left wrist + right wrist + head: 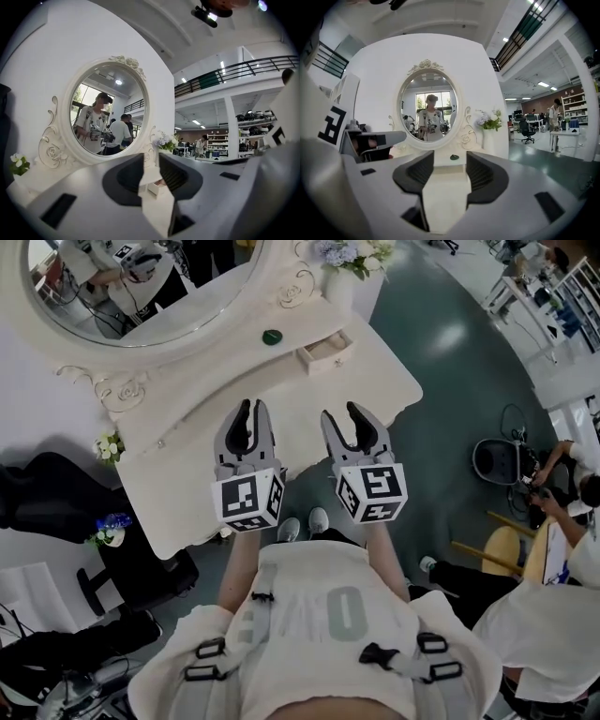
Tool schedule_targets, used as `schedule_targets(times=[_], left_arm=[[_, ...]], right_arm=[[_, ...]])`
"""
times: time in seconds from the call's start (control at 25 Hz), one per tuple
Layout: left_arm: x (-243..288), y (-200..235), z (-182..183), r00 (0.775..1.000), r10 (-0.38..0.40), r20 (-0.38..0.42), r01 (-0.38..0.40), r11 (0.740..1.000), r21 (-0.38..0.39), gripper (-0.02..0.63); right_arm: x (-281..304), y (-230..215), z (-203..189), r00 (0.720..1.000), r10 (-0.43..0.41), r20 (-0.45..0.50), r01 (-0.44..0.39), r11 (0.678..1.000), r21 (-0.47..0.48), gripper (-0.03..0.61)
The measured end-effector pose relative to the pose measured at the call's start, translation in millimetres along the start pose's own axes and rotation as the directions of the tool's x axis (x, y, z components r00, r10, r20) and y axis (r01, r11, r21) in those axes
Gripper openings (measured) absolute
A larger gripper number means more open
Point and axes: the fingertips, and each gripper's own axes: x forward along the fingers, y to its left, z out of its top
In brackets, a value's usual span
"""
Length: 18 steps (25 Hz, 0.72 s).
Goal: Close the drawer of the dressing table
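With left gripper (253, 411) parted narrowly and right gripper (344, 418) parted wider, both empty, the open drawer (326, 351) could be jammed if pushed off-centre.

An oval mirror (187, 296) reflects a person (431, 123). A small dark green disc (272, 337) lies just below it, and pale flowers (354, 253) stand to its right.

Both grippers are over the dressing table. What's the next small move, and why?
Probably push the left gripper forward toward the drawer: it stands pulled out, lines up between that gripper's jaws in its own view, and nothing touches it yet.
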Motion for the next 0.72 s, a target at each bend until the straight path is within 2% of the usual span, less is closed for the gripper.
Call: schedule_targets(times=[0.04, 0.08, 0.12, 0.4, 0.72], left_arm=[[1.4, -2.0, -0.7, 1.0, -0.016, 0.003, 0.016, 1.0, -0.007, 0.132], [3.3, -3.4, -1.0, 1.0, -0.03, 0.008, 0.03, 0.999, -0.017, 0.213], [4.9, -3.8, -0.7, 0.999, -0.037, 0.014, 0.037, 0.999, -0.027, 0.231], [10.1, -1.2, -0.4, 1.0, -0.017, 0.022, 0.018, 0.997, -0.07, 0.238], [12.1, 16.8, -12.0, 0.998, -0.06, 0.015, 0.061, 0.996, -0.07, 0.238]], right_arm=[[2.1, -1.9, -0.4, 1.0, 0.006, 0.002, -0.006, 1.0, 0.01, 0.236], [4.2, -4.3, -0.3, 1.0, 0.006, 0.004, -0.006, 1.0, 0.016, 0.275], [6.1, -6.1, -0.4, 1.0, 0.006, 0.004, -0.007, 1.0, 0.019, 0.292], [9.0, -11.2, -4.3, 0.999, 0.029, -0.018, -0.028, 0.999, 0.024, 0.293], [20.1, -16.2, -16.8, 0.999, -0.028, -0.036, 0.027, 1.0, -0.009, 0.281]])
